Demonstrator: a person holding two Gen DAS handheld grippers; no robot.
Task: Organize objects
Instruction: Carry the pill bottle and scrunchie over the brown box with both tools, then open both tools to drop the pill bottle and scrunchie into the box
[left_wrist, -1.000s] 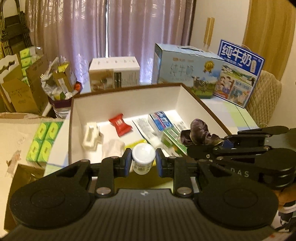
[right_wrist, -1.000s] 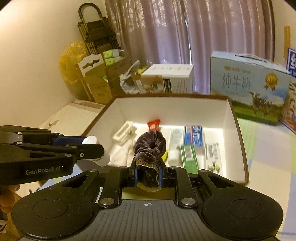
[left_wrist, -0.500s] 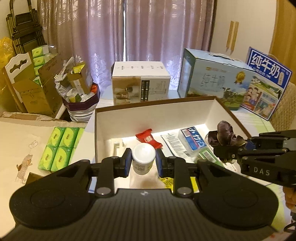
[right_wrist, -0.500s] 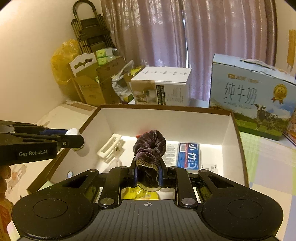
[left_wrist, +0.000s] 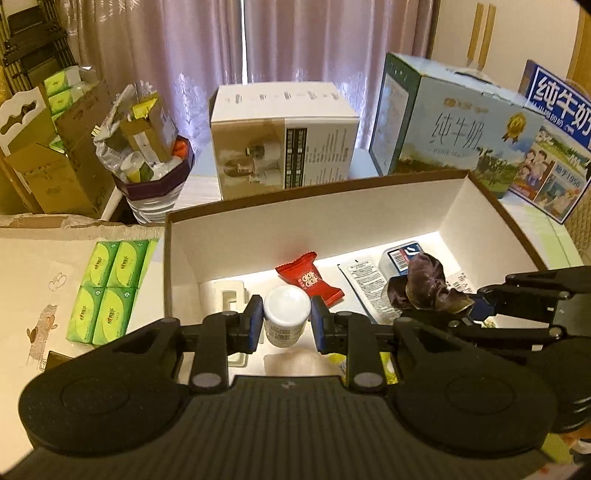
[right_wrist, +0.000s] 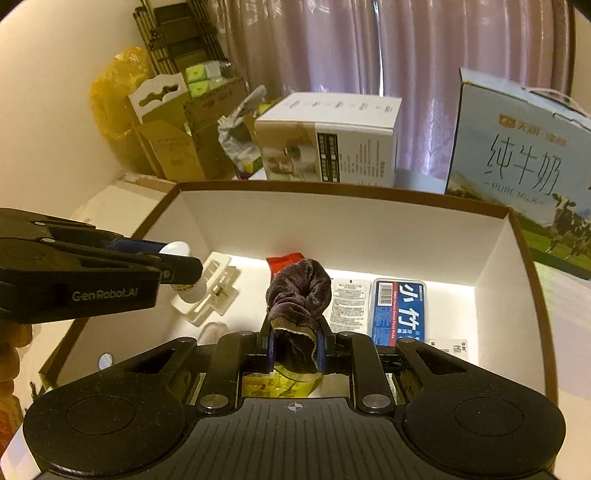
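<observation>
My left gripper (left_wrist: 287, 321) is shut on a small white jar (left_wrist: 286, 316) and holds it upright over the near left part of a brown-rimmed white box (left_wrist: 314, 221). A dark purple velvet scrunchie (right_wrist: 298, 291) is pinched in my right gripper (right_wrist: 294, 349), above the middle of the same box (right_wrist: 347, 221). In the right wrist view the left gripper (right_wrist: 181, 264) comes in from the left with the jar (right_wrist: 184, 273). In the left wrist view the right gripper (left_wrist: 465, 302) enters from the right with the scrunchie (left_wrist: 421, 284).
Inside the box lie a red snack packet (left_wrist: 310, 278), a white plastic holder (right_wrist: 210, 291), a leaflet (right_wrist: 347, 302), a blue toothpick case (right_wrist: 397, 310) and a yellow packet (right_wrist: 280, 382). Green tissue packs (left_wrist: 110, 288) sit left of it. Milk cartons (left_wrist: 450, 129) and a white carton (left_wrist: 284, 136) stand behind.
Both grippers have moved forward and down over the box, each still holding its object. The box's floor and far wall now look nearer in both views.
</observation>
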